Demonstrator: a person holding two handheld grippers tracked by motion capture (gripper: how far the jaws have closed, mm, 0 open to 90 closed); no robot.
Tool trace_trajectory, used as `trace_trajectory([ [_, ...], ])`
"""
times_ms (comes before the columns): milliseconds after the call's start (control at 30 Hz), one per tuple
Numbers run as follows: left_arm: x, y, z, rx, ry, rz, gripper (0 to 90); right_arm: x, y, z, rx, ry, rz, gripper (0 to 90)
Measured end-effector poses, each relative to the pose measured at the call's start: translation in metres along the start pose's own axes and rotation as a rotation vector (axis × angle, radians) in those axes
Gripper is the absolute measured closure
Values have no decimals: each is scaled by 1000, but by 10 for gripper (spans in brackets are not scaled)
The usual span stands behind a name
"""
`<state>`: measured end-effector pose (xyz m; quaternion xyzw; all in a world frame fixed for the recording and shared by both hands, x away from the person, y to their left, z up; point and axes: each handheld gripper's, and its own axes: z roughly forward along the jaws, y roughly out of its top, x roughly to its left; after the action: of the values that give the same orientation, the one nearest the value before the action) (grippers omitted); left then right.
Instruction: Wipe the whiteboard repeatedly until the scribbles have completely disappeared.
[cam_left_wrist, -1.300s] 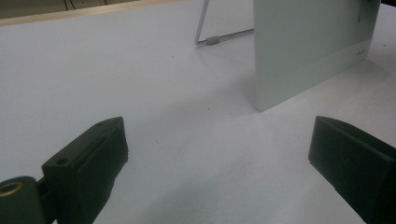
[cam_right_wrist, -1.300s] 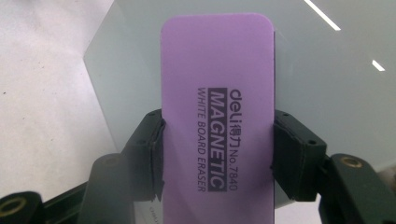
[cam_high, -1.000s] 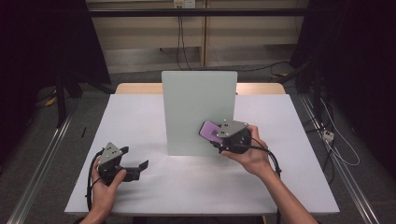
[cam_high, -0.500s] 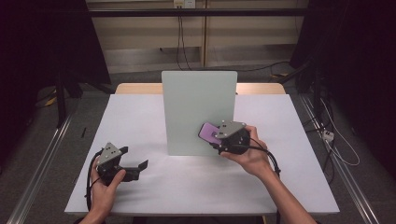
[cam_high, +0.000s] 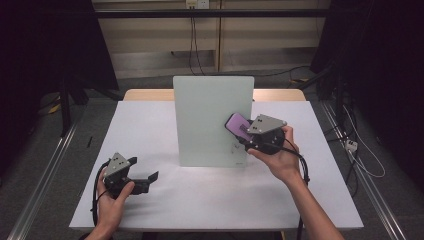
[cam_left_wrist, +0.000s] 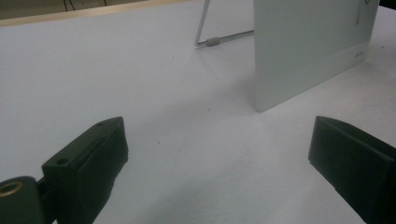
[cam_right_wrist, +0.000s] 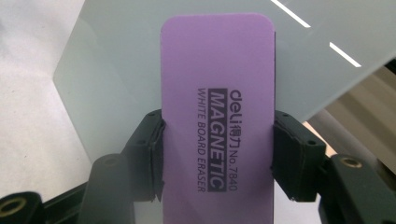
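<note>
While the right gripper (cam_high: 243, 131) clamps the purple eraser (cam_right_wrist: 217, 116) by its two long edges, one jaw pressed on each side, the eraser sits against the right part of the upright whiteboard (cam_high: 212, 120) that stands on the white surface (cam_high: 150, 200). To wipe well, the person would probably do best to keep the eraser's felt face flat on the board, since a tilted pad would touch along one edge alone and leave streaks. Light, even pressure looks wise: the board leans on a thin wire stand (cam_left_wrist: 210, 41) and could tip or slide if pushed hard. The left gripper (cam_high: 142, 181) rests low on the surface, jaws wide apart and holding nothing, well apart from the board; it could brace the board's edge.
</note>
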<state>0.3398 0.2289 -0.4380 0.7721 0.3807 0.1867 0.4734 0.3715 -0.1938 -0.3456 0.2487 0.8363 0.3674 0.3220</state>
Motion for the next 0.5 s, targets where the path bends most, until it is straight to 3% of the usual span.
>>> trace_trajectory([
  [167,0,0,0,0,-1,0,46,3,-1,2,1,-4,-5,422],
  [500,0,0,0,-1,0,0,46,20,-8,14,47,41,-49,421],
])
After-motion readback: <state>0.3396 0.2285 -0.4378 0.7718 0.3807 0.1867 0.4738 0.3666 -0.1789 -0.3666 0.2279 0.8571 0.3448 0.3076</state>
